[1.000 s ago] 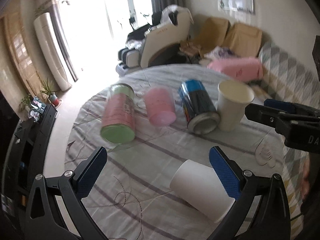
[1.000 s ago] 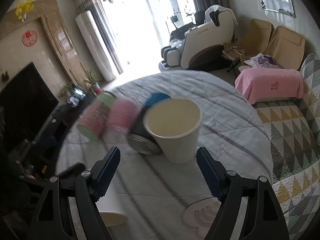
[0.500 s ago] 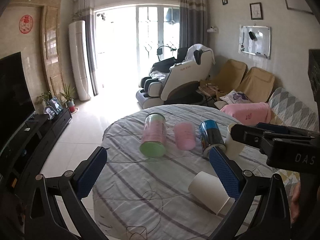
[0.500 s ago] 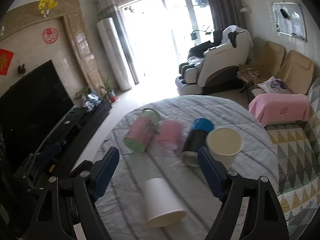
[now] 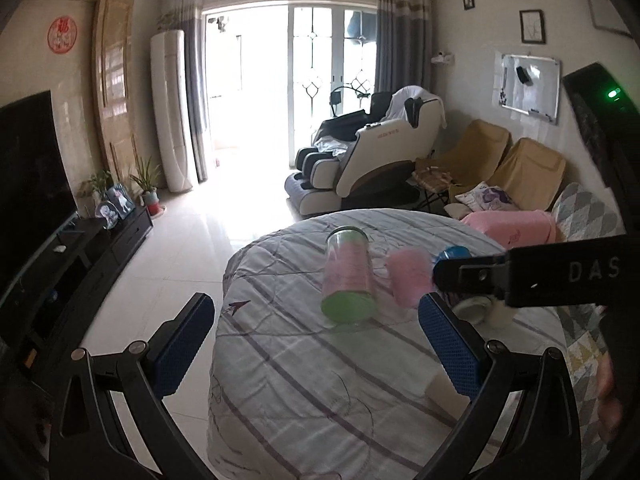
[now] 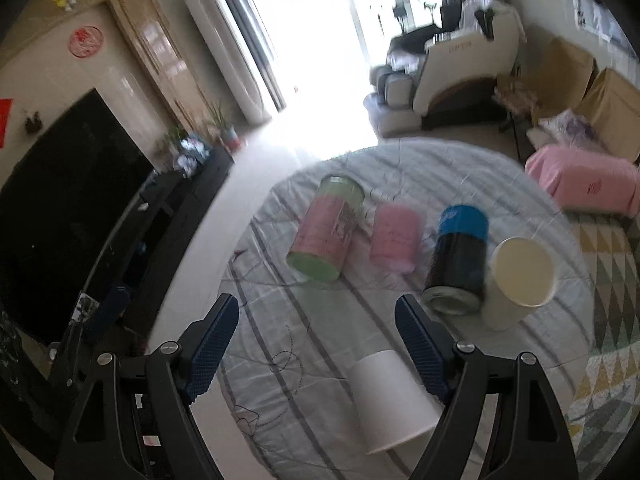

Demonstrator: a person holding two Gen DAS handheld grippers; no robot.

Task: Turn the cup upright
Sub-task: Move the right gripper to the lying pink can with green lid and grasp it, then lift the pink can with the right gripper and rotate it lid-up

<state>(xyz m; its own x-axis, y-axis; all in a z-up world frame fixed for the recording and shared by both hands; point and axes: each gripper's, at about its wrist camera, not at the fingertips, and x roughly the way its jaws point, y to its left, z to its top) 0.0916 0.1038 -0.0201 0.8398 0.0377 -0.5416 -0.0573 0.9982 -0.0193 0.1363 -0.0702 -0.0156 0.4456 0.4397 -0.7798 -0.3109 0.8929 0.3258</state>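
A white paper cup (image 6: 390, 394) lies on its side on the round table with the striped cloth (image 6: 320, 344), just below and between my right gripper's fingers. A second white paper cup (image 6: 520, 280) stands upright at the right. My right gripper (image 6: 316, 344) is open and empty above the table. My left gripper (image 5: 316, 344) is open and empty, held high over the table's near side; the lying cup (image 5: 438, 390) shows only as a sliver behind its right finger. The right gripper's body (image 5: 560, 276) crosses the left wrist view.
A pink-and-green canister (image 6: 326, 236), a pink cup (image 6: 394, 238) and a blue-and-black can (image 6: 458, 258) lie on their sides across the table's middle. The table edge drops to the floor at the left. A sofa (image 6: 600, 92) stands to the right.
Both grippers have pulled back and up from the table, so the objects look smaller and farther. The right view now has the lying cup between its fingers. Nothing on the table has moved.
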